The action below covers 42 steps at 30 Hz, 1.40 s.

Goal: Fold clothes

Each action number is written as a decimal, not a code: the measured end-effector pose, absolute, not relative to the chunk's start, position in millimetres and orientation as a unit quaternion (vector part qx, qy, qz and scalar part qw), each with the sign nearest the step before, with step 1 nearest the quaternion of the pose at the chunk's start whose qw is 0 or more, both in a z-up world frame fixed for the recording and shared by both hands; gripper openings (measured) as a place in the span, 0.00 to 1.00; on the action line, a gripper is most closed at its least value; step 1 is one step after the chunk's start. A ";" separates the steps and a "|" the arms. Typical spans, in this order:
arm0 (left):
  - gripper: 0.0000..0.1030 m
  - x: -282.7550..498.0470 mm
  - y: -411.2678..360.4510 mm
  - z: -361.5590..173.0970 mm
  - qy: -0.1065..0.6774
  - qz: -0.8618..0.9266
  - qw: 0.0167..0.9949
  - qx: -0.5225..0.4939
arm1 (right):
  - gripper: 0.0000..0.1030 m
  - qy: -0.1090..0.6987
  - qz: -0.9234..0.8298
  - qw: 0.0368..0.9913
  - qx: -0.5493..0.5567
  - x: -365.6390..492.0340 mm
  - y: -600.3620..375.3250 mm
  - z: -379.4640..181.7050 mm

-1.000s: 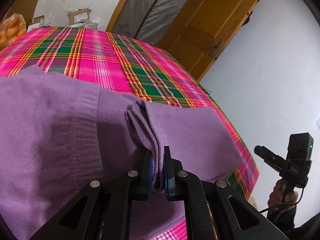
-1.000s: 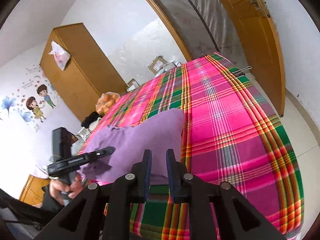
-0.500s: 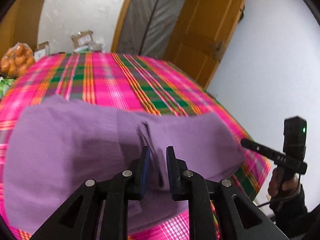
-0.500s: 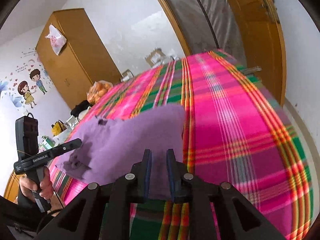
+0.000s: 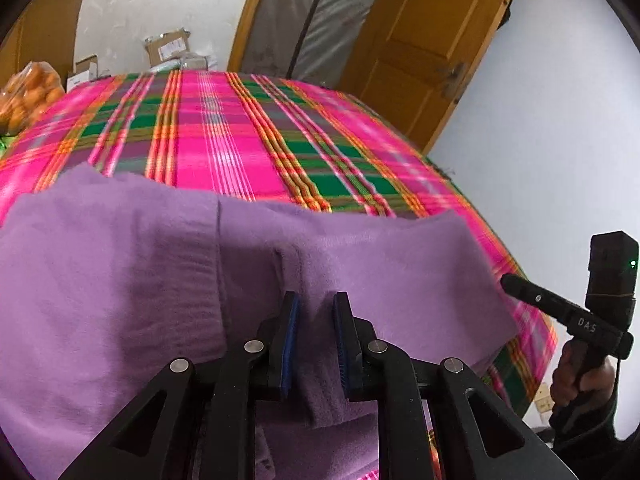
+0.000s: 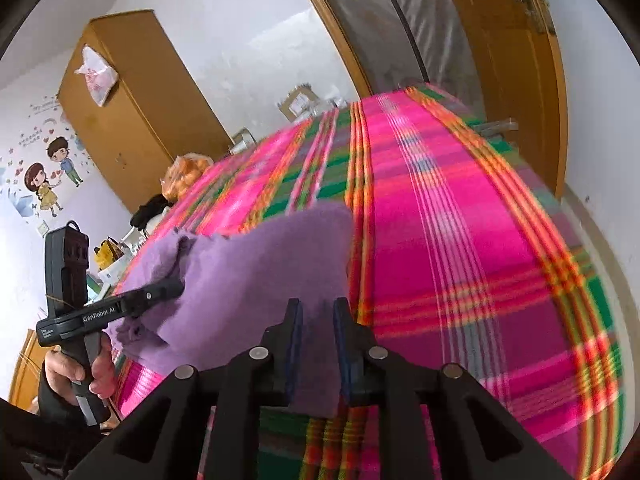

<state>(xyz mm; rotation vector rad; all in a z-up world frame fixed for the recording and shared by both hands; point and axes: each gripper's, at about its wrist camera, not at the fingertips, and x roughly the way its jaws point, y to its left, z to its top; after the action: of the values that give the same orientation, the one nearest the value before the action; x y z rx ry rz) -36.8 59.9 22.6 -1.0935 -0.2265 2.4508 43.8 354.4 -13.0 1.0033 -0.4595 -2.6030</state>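
A purple knit garment [image 5: 120, 280] lies folded on the pink and green plaid bedspread [image 5: 224, 148]. My left gripper [image 5: 314, 300] hovers over its near middle, open, with the cloth lying flat below the gap and not pinched. In the right wrist view the left gripper [image 6: 176, 286] rests its tips against the garment [image 6: 260, 264] at its left edge. My right gripper [image 6: 316, 304] stands open over the garment's near right corner, which shows through the gap. The left wrist view shows the right gripper [image 5: 506, 280] at the cloth's right edge.
A bag of oranges [image 5: 28, 96] and cardboard boxes [image 5: 168, 46] sit beyond the bed's far end. A wooden door [image 5: 420, 40] stands on the right and a wardrobe [image 6: 132, 120] on the left. The bed's right edge drops off near the wall. A hand [image 6: 80, 376] holds each gripper.
My left gripper was shut on a raised fold of the purple cloth, then let it go and drew back. The fold has dropped flat. My right gripper has come in to the cloth's corner.
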 end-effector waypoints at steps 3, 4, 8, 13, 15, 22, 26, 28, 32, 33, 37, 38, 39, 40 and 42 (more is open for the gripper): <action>0.17 -35.9 59.5 35.7 -0.086 0.896 0.226 -0.372 | 0.17 -0.155 -0.916 0.158 0.333 36.4 352.8 -2.3; 0.17 -36.3 60.8 38.1 -0.088 0.897 0.229 -0.369 | 0.17 -0.154 -0.917 0.156 0.333 30.2 351.5 -0.9; 0.17 -44.6 73.1 35.9 -0.081 0.894 0.231 -0.375 | 0.17 -0.155 -0.916 0.147 0.340 8.2 346.9 -2.0; 0.17 -57.0 78.5 19.7 -0.075 0.889 0.216 -0.396 | 0.17 -0.154 -0.906 0.122 0.376 -18.0 342.9 -14.5; 0.17 -57.6 77.6 17.1 -0.075 0.889 0.217 -0.397 | 0.17 -0.155 -0.900 0.113 0.391 -26.8 343.5 -20.9; 0.17 -58.2 75.4 16.5 -0.081 0.887 0.222 -0.396 | 0.16 -0.150 -0.900 0.109 0.395 -31.1 344.3 -15.9; 0.17 -57.4 74.1 16.3 -0.083 0.887 0.224 -0.395 | 0.16 -0.145 -0.909 0.125 0.370 -27.9 342.0 -0.8; 0.17 -57.8 74.1 16.1 -0.084 0.887 0.224 -0.396 | 0.16 -0.135 -0.900 0.121 0.397 -38.6 336.3 -9.9; 0.17 -58.8 73.4 16.1 -0.085 0.886 0.225 -0.396 | 0.14 -0.148 -0.894 0.121 0.405 -44.2 339.3 -14.4; 0.17 -58.6 73.2 16.6 -0.085 0.887 0.224 -0.396 | 0.14 -0.149 -0.898 0.123 0.396 -39.3 340.6 -10.6; 0.17 -53.2 69.8 22.7 -0.089 0.889 0.228 -0.386 | 0.15 -0.139 -0.911 0.149 0.358 -8.7 341.6 2.8; 0.17 -51.5 68.8 24.5 -0.091 0.890 0.230 -0.383 | 0.15 -0.134 -0.913 0.154 0.353 0.3 340.9 3.4; 0.17 -49.2 68.2 25.7 -0.092 0.890 0.234 -0.380 | 0.15 -0.130 -0.914 0.158 0.350 9.2 340.3 2.6; 0.17 -46.4 67.9 26.5 -0.092 0.890 0.239 -0.378 | 0.15 -0.127 -0.914 0.161 0.351 18.0 339.7 0.0; 0.17 -39.4 68.4 25.8 -0.090 0.888 0.250 -0.375 | 0.15 -0.122 -0.910 0.162 0.363 29.5 336.4 -11.6</action>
<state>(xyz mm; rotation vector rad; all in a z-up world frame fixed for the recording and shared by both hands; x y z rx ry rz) -39.4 68.4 25.8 -1.0207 -0.2440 2.4184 29.5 336.4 -11.6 1.0354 -0.3490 -2.5959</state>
